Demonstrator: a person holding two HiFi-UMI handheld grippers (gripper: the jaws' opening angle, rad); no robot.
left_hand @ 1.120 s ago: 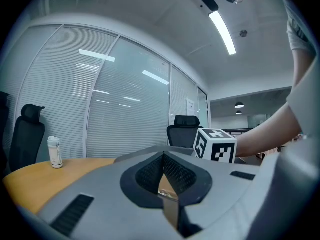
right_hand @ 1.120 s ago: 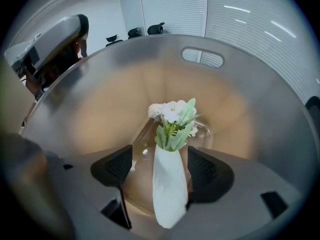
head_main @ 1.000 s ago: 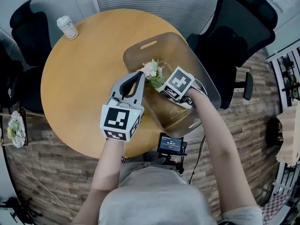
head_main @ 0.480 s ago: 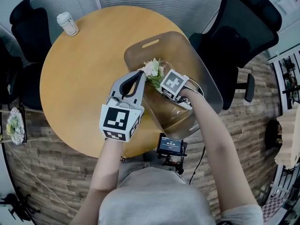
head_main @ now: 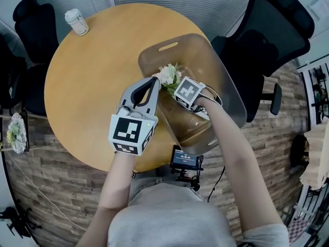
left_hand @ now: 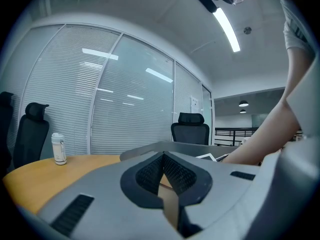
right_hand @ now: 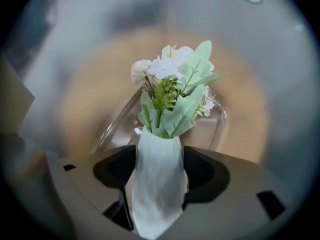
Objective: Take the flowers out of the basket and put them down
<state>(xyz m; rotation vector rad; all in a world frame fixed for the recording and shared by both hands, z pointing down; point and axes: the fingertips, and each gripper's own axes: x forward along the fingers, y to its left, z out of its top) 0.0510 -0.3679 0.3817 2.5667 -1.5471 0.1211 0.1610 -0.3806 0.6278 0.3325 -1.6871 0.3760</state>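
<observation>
Wood-topped and round, the table (head_main: 87, 86) carries a smoky, see-through plastic basket (head_main: 211, 66) at its right edge, and part of the basket seems to hang past that edge. If the lift drags the basket, it could tip or slide off. The left gripper (head_main: 152, 82), jaws together on the basket's left rim, looks placed to guard against that.

Inside the basket, near its left wall, stand the flowers (right_hand: 172, 84): cream and white blooms with soft green leaves, in a narrow white vase (right_hand: 159, 199) with a smooth, faceted skin. The right gripper (right_hand: 160, 164) has the vase between its jaws, which are closing, the pads close at either side but not yet clamped. A weak grip could let the tapered vase slip or swing, and the leaves could snag the rim.
</observation>
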